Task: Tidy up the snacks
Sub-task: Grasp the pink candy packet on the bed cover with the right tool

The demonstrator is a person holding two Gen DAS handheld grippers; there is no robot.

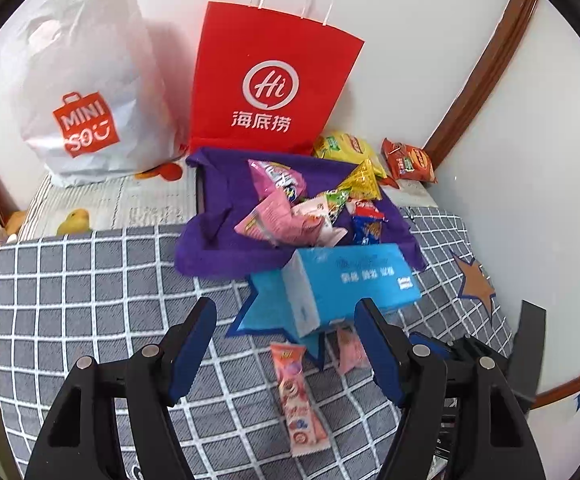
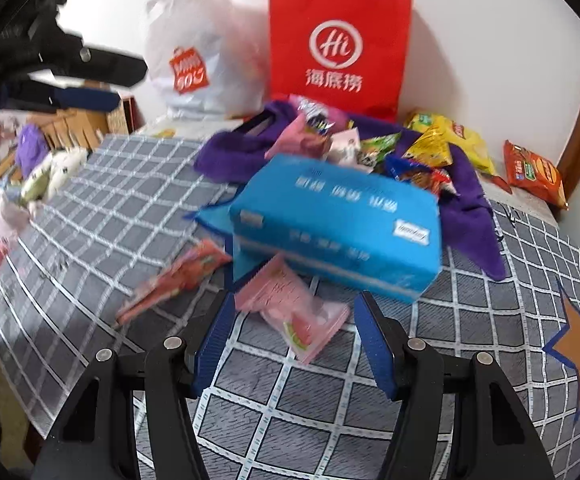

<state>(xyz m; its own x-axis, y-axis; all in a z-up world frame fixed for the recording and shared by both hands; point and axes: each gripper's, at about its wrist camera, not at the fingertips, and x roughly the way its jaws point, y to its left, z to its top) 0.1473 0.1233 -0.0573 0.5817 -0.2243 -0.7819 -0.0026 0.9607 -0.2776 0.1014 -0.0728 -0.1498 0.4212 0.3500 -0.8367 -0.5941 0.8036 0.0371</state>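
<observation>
Both grippers angle down over the quilt, jaws apart and empty: left gripper above the wafer, right gripper framing the pink packet.

Right tool hanging with jaws apart over flat pink plastic snack packet, beside blue tissue pack, on grey checked bedspread.

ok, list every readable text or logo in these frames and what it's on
"MINISO": white plastic bag
"Hi" and "海底捞": red paper bag
White print on the blue tissue pack: blurred, unreadable
Print on the snack packets: too small or blurred to read
</observation>
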